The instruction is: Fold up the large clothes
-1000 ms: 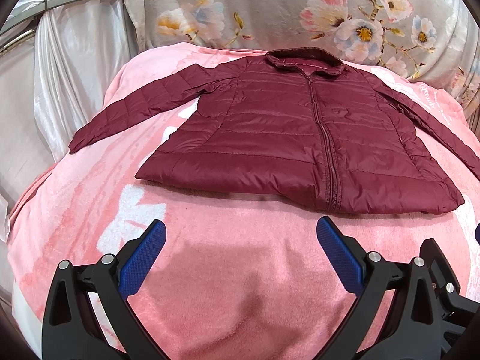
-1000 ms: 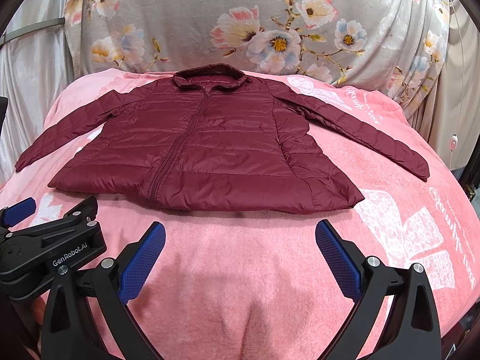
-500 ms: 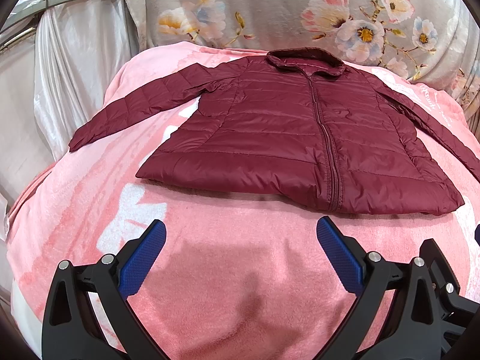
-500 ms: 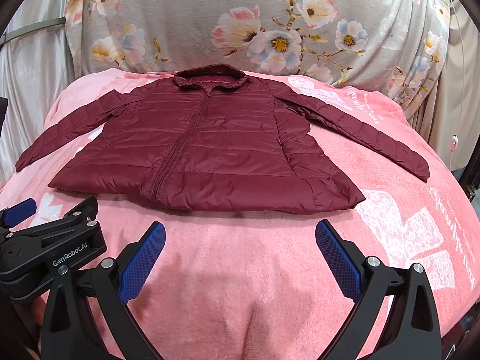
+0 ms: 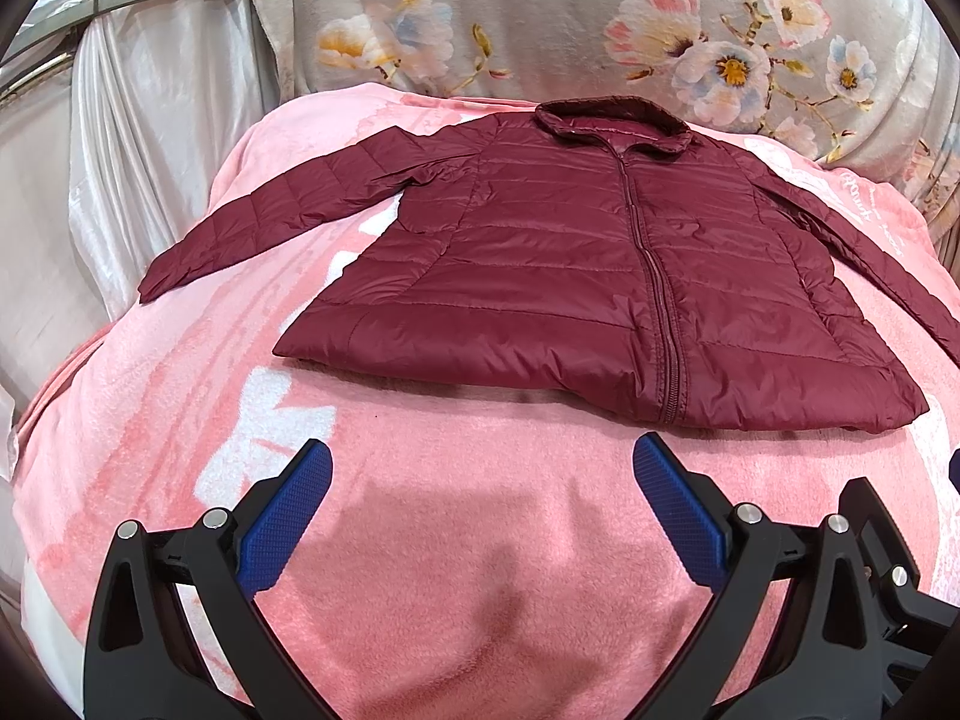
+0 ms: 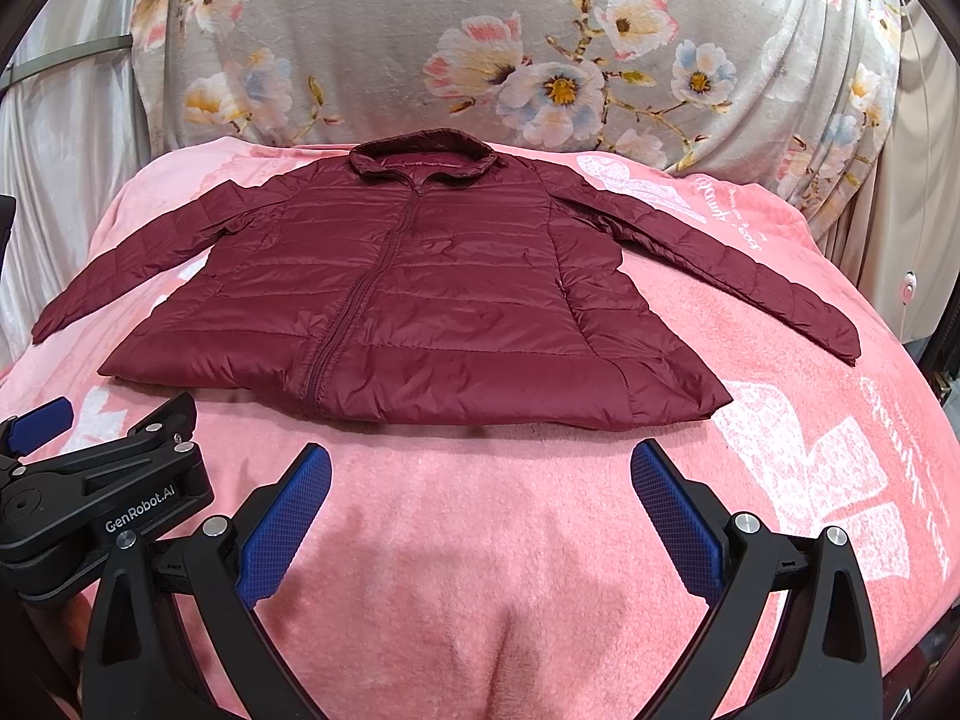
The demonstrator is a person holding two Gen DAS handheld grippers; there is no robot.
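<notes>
On the pink blanket (image 6: 480, 540) the maroon jacket (image 6: 420, 300) lies flat, unmoved since a second ago; both grippers' jaws hang wide and empty; folding is not yet begun.

Jacket (image 5: 576, 276) flat on blanket (image 5: 450, 540), collar rearward

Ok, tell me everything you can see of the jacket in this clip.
The jacket is dark maroon, quilted in horizontal bands, of smooth, slightly shiny fabric. It lies flat and face up on the pink blanket, zip closed, collar at the far end, hem nearest the cameras. Both sleeves spread out and slant toward the near side. Nothing but the blanket touches it; both tongs are apart from it.
</notes>
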